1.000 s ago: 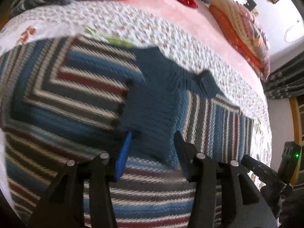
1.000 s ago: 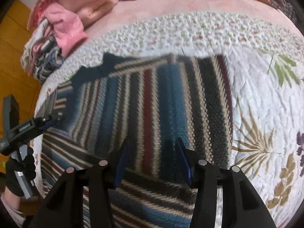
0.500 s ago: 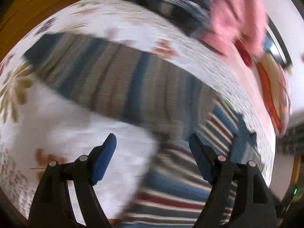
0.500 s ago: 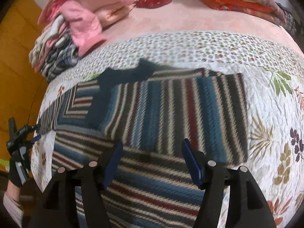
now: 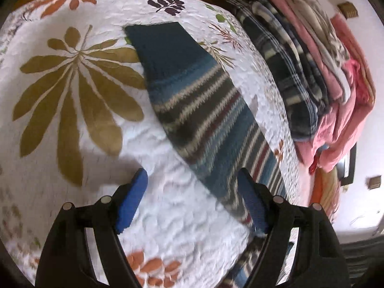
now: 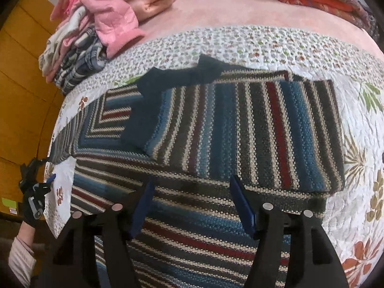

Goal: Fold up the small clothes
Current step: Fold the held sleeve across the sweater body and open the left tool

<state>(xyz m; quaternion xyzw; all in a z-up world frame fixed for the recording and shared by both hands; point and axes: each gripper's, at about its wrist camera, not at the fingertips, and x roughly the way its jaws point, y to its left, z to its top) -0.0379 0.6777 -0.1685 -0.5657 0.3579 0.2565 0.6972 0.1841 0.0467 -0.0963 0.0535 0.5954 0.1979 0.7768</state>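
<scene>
A: In the left wrist view, where does the left tool (image 5: 192, 196) stand?

B: Its blue-padded fingers (image 5: 133, 201) are spread wide and hold nothing, over bare quilted bedspread (image 5: 79, 144). One sleeve of the striped knit sweater (image 5: 206, 120) runs diagonally from its plain navy cuff down to the right-hand finger. White, puckered cloth with a big olive leaf print lies open to the sleeve's left.

A: And on the other side?

B: A pile of clothes (image 5: 312, 76), plaid and pink, sits near the sleeve's far edge.

A: What does the right wrist view add?

B: The sweater's body (image 6: 240, 132), flat on the bed, with one part folded over in vertical stripes. The right tool (image 6: 192, 201) hovers wide apart over its near, horizontally striped part, empty. The sweater's right edge leaves a strip of bedspread free. At far left the other tool (image 6: 36, 187) shows in a gloved hand (image 6: 30, 212), beside the bed's edge.
</scene>
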